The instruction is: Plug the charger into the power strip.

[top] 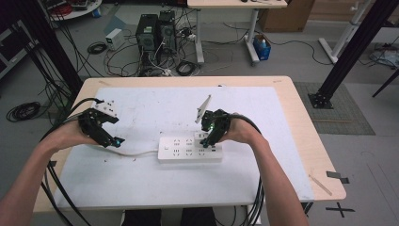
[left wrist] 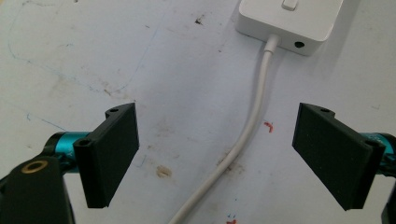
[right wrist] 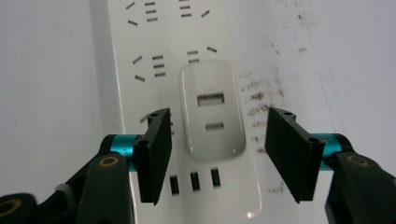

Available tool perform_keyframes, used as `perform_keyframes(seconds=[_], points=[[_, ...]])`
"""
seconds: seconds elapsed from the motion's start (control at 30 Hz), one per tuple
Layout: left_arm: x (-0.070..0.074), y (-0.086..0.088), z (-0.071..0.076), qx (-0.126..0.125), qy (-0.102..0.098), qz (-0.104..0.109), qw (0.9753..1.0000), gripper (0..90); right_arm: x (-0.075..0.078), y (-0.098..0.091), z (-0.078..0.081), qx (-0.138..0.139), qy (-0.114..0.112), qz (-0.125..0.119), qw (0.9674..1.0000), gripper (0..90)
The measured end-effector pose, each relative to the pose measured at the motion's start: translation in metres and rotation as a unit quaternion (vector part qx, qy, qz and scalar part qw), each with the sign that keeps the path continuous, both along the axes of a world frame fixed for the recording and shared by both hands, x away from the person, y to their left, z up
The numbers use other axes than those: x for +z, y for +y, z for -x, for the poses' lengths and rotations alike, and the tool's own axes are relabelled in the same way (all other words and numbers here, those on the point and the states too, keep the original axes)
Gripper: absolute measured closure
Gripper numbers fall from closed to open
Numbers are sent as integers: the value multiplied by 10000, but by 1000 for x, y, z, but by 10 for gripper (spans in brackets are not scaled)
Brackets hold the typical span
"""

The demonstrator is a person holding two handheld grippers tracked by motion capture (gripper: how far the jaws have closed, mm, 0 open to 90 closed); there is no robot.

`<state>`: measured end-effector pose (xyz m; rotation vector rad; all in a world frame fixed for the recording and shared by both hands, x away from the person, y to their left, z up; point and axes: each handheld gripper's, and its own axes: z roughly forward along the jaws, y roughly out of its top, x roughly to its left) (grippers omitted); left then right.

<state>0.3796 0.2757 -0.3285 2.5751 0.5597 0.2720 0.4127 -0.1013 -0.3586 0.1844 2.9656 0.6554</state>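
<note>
Glossy white plastic charger [right wrist: 212, 112] and power strip [right wrist: 163, 42]; stained, seemingly matt tabletop [left wrist: 93, 56].

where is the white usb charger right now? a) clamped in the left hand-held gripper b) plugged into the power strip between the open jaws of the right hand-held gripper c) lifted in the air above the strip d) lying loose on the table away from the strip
b: in the right gripper view the white usb charger sits on the power strip, and the right hand-held gripper has its jaws standing clear on either side of it.
</note>
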Motion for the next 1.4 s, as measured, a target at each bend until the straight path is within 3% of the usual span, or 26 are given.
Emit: perform_keyframes(seconds=[0.13, 0.37, 0.43, 0.6, 0.97, 1.4], points=[[2, -1, -5, -59, 85, -54, 9999, 148, 14, -11, 2, -249, -200, 191, 9993, 235], [4, 0, -10, -39, 151, -160, 9998, 148, 39, -26, 5, -646, -519, 381, 9958, 172], [5, 0, -11, -29, 165, -165, 9997, 148, 44, -31, 6, -787, -653, 450, 9937, 114], [7, -2, -12, -64, 156, -228, 9996, 148, 53, -43, 8, -1016, -844, 637, 9892, 114], [9, -7, -15, -117, 210, -397, 9989, 148, 57, -60, 11, -1196, -880, 879, 9850, 114], [5, -13, -17, -160, 218, -460, 9986, 148, 52, -62, 10, -1178, -850, 943, 9849, 114]])
